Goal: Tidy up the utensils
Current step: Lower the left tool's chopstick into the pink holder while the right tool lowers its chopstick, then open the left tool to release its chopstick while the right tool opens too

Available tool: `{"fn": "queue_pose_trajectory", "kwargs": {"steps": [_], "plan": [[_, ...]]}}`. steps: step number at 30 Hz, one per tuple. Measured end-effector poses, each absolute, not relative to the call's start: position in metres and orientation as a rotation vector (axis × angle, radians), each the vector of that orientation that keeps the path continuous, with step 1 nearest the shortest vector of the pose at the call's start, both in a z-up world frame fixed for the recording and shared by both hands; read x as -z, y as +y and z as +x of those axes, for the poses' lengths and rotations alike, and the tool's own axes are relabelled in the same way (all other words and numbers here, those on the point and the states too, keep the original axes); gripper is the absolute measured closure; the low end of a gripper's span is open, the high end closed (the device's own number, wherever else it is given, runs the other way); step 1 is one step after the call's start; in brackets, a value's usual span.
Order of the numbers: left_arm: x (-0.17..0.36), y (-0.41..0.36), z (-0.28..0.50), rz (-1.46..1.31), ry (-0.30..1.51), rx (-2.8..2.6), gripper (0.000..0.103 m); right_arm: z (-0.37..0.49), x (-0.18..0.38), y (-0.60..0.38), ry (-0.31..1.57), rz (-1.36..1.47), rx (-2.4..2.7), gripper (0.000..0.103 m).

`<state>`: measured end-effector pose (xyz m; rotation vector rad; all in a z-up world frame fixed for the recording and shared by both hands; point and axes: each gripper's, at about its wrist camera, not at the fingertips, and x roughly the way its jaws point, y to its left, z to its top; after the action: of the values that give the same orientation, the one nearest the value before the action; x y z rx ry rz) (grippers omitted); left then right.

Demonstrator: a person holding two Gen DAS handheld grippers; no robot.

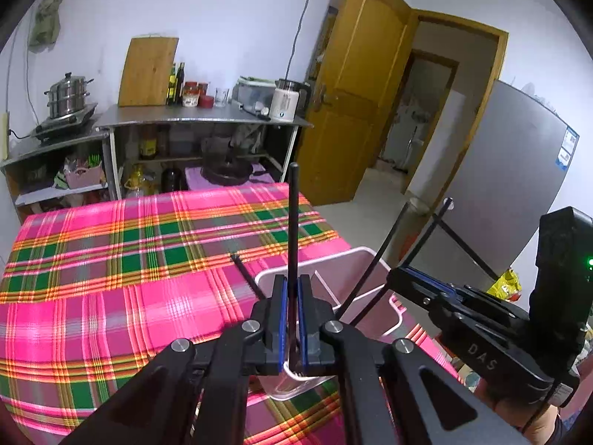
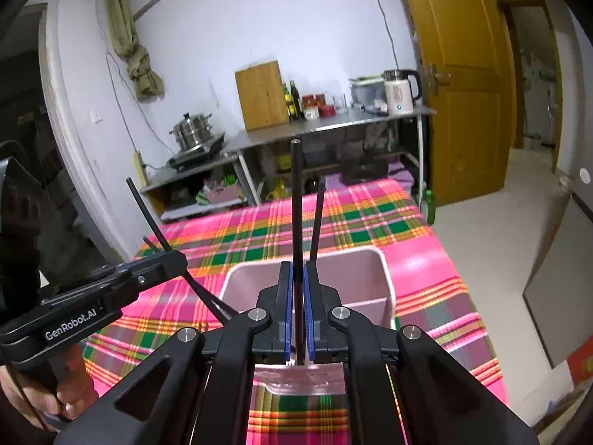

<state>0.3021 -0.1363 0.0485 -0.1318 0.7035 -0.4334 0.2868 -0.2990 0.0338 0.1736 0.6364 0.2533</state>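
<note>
item: utensil sorting, two hand-held grippers over a table under a pink plaid cloth (image 1: 111,278). left gripper (image 1: 291,289): jaws closed down to a narrow slit on a thin black stick, taken to be a chopstick (image 1: 293,222), which stands up and away from the pads in the left wrist view. right gripper (image 2: 296,278): likewise pinched nearly shut on a second black chopstick (image 2: 295,200), rising straight ahead of its blue pads (image 2: 287,296). receptacle: a pale pink plastic bin (image 2: 385,270) with an inner divider, set on the cloth near the table's right edge, directly below and ahead of both grippers; more black sticks (image 2: 318,218) lean in or near it (how many, and in which compartment, cannot be told). step in hand, as a judgement: each hand carries one chopstick toward the bin for stowing. the lower ends of both sticks are hidden behind the fingers, so whether they have reached the bin is not clear. next move calls for: lining each stick's lower end over the chosen compartment, keeping the two grippers from crossing, lowering until the tip is inside the wall, then easing the jaws apart. background, not in play: metal shelving with a steamer pot (image 1: 68,92), cutting board (image 1: 148,70), kettle (image 2: 400,91).
</note>
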Motion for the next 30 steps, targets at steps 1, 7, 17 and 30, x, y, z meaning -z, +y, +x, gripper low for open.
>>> {"fn": "queue_pose_trajectory", "kwargs": {"steps": [1,7,17,30], "plan": [[-0.046,-0.136,0.302,-0.133,0.709,0.434,0.098,0.288,-0.030,-0.298,0.646,0.173,-0.253,0.097],[-0.040,-0.135,0.301,-0.132,0.714,0.433,0.098,0.292,-0.020,-0.299,0.674,0.175,-0.250,0.097],[-0.059,-0.127,0.283,-0.121,0.661,0.424,0.094,0.283,-0.031,-0.304,0.650,0.178,-0.219,0.088],[-0.064,-0.089,0.225,-0.124,0.615,0.373,0.094,0.226,-0.042,-0.299,0.597,0.197,-0.254,0.087]]}}
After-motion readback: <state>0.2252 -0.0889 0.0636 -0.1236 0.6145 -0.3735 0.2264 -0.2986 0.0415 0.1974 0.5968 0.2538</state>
